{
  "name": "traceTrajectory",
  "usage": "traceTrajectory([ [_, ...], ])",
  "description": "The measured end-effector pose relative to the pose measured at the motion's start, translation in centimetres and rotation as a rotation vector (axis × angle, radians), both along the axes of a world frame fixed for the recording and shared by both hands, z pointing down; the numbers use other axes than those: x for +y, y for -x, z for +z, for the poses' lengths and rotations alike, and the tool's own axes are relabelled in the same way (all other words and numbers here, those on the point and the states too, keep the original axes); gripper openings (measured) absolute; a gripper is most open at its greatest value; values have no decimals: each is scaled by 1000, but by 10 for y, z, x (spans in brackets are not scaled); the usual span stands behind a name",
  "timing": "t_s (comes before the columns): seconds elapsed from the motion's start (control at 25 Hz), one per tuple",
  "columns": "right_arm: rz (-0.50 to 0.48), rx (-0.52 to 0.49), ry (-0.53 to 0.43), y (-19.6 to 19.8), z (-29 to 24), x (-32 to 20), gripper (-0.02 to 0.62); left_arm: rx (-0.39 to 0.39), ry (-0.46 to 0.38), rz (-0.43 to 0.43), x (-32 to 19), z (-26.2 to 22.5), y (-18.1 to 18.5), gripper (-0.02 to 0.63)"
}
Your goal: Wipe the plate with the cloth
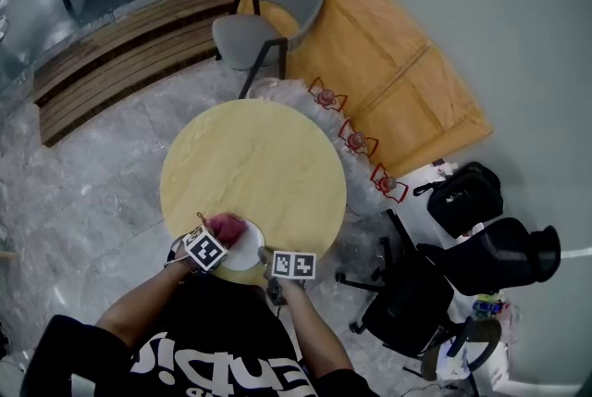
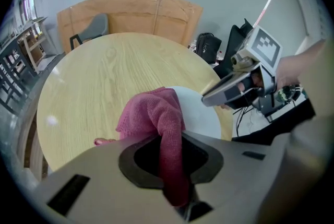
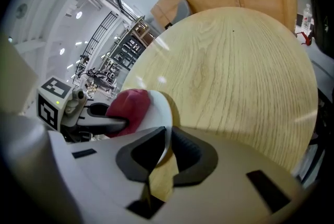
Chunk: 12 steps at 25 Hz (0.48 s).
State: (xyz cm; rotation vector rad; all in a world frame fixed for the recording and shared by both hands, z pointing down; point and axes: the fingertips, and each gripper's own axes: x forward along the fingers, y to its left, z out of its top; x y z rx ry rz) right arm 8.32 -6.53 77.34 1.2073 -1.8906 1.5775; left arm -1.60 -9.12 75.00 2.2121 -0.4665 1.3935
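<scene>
The left gripper (image 2: 172, 165) is pinching a pink cloth (image 2: 154, 113) between nearly closed jaws. A strip is running back through them, and the bunched end is lying just ahead of the tips on the white plate (image 2: 201, 113), probably so the wad can rub its face. The right gripper (image 3: 166, 151) is clamping the plate's rim. The plate is stretching ahead of those jaws towards the cloth, seemingly tilted, over the table (image 3: 235, 71); this grip is likely steadying it against the wiping. Each gripper's cube is showing only black-and-white squares. The white shirt lettering (image 1: 217, 367) is cropped and not fully readable.
</scene>
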Motion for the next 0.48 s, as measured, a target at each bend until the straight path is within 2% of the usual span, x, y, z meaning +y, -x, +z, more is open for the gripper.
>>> traceTrajectory([
  [0.28, -43, -7, 28, 0, -1, 14, 57, -11, -21, 46, -11, 1, -11, 66],
  [0.48, -116, 53, -36, -11, -9, -5, 57, -5, -16, 53, -13, 1, -14, 66],
])
